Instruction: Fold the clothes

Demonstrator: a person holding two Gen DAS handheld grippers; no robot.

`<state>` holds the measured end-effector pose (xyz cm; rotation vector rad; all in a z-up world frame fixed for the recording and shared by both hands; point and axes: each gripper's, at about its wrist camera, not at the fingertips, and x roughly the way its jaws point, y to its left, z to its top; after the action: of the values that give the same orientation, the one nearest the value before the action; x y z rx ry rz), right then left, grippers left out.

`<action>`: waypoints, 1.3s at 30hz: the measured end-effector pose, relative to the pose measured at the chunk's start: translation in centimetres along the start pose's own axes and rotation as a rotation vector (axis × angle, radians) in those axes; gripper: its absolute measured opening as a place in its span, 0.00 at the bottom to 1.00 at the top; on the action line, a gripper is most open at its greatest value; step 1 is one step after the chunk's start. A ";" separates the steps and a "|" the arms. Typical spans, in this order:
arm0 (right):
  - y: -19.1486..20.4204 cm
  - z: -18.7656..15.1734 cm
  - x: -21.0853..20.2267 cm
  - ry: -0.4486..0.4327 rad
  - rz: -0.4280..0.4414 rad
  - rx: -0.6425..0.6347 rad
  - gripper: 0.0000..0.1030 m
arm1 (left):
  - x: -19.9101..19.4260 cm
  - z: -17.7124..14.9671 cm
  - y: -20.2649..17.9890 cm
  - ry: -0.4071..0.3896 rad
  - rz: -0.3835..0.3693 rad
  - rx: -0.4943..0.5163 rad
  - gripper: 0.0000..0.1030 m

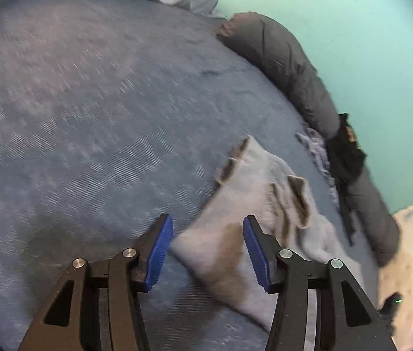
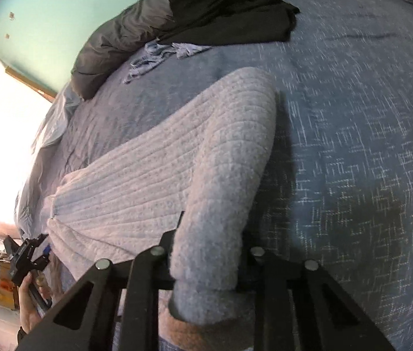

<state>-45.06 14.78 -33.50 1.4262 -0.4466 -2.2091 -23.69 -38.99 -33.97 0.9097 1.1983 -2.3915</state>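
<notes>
The right gripper is pinching a fold of the light knit sweater, which is draping ahead of its jaws across the blue bedspread. The left gripper is hovering with jaws spread, the sweater's edge lying between and beyond them. Farther off, a black garment is resting against a grey bolster.

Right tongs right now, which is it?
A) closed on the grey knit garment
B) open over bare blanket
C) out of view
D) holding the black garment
A: in the right wrist view the right tongs pinch a fold of the grey knit garment.
</notes>
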 end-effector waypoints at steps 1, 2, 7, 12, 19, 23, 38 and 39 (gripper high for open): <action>0.1 0.0 -0.1 -0.006 0.004 -0.002 0.20 | 0.1 -0.2 0.5 0.019 -0.029 -0.030 0.53; 0.1 0.0 -0.2 -0.013 0.007 -0.003 0.20 | 0.2 -0.4 0.9 0.038 -0.048 -0.056 0.53; 0.9 0.3 -0.9 -0.050 0.030 -0.014 0.19 | 0.7 -1.1 0.9 0.061 -0.116 -0.068 0.53; 1.5 0.9 -2.5 -0.077 0.038 -0.020 0.17 | 1.8 -0.9 1.1 0.054 -0.239 -0.113 0.26; 1.8 2.0 -6.6 -0.124 0.046 -0.027 0.16 | -0.1 -1.3 -0.2 0.030 -0.301 -0.101 0.14; 1.2 2.8 -9.6 -0.144 0.018 -0.040 0.16 | -0.9 -2.5 -1.6 0.056 -0.324 -0.079 0.13; -11.8 -0.8 -21.4 -0.156 -0.103 0.019 0.16 | -1.5 -15.3 -10.7 0.277 -0.400 -0.010 0.13; -12.9 -1.8 -21.1 -0.144 -0.106 0.030 0.16 | -1.2 -16.5 -10.8 0.295 -0.391 -0.014 0.13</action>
<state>-38.74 37.08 -24.78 1.3393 -0.4638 -2.4103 -21.92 -19.32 -34.05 1.1451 1.6318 -2.6023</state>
